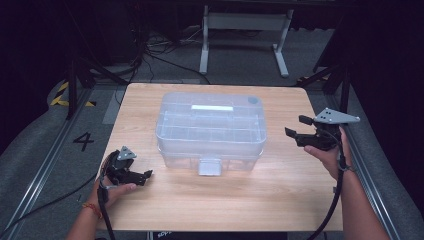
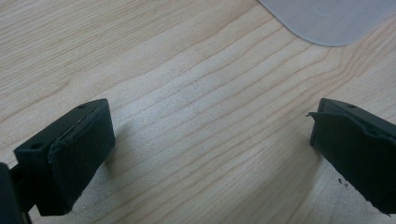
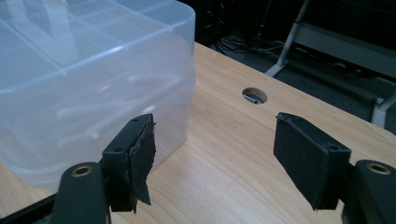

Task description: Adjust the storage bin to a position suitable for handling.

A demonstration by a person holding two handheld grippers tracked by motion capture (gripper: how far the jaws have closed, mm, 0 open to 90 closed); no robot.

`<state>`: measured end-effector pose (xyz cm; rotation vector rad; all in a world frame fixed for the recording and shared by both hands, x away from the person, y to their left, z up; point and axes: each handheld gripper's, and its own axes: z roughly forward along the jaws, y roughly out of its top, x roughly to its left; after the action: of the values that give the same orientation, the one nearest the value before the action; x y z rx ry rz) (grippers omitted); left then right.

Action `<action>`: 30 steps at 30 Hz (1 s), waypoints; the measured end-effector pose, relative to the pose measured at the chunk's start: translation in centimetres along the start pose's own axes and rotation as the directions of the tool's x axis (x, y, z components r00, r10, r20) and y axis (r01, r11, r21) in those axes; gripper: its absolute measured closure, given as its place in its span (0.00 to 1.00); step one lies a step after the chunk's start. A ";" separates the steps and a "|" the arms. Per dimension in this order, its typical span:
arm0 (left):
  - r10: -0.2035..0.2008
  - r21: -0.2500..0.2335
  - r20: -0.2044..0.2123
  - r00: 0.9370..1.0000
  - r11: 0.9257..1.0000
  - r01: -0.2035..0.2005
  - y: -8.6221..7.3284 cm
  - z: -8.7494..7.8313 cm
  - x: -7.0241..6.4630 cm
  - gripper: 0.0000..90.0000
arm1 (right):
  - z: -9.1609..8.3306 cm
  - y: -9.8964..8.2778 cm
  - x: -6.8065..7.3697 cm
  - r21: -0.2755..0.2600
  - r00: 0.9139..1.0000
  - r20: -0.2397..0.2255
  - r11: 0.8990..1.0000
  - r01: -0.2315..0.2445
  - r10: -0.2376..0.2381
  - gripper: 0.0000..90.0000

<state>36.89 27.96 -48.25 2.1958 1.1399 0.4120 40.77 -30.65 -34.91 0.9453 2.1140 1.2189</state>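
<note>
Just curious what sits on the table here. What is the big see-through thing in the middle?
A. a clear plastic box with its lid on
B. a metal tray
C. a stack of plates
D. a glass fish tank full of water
A: the clear plastic box sits lidded mid-table, front latch down.

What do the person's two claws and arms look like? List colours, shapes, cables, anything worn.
Both the left claw and the right claw are black, with blocky flat-padded jaws, a grey three-cornered plate on top, and a black cable trailing back. The left wrist wears a reddish band. The forearms are bare of sleeves.
</note>
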 end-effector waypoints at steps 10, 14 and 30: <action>0.000 0.000 0.000 1.000 1.000 0.000 0.0 0.0 0.0 0.00 | 0.5 2.6 1.0 -0.025 0.999 -0.023 0.999 0.032 -0.032 0.33; 0.000 0.000 0.000 1.000 1.000 0.000 0.0 0.0 0.0 0.00 | 0.9 3.8 1.7 -0.033 0.998 -0.039 0.998 0.056 -0.057 0.34; 0.001 0.000 0.002 1.000 1.000 -0.001 0.0 0.0 0.0 0.01 | 4.2 7.2 4.6 -0.024 0.986 -0.128 0.995 0.102 -0.104 0.34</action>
<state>36.87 27.99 -48.24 2.1963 1.1378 0.4100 43.19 -22.35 -30.89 0.7580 2.2188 1.2738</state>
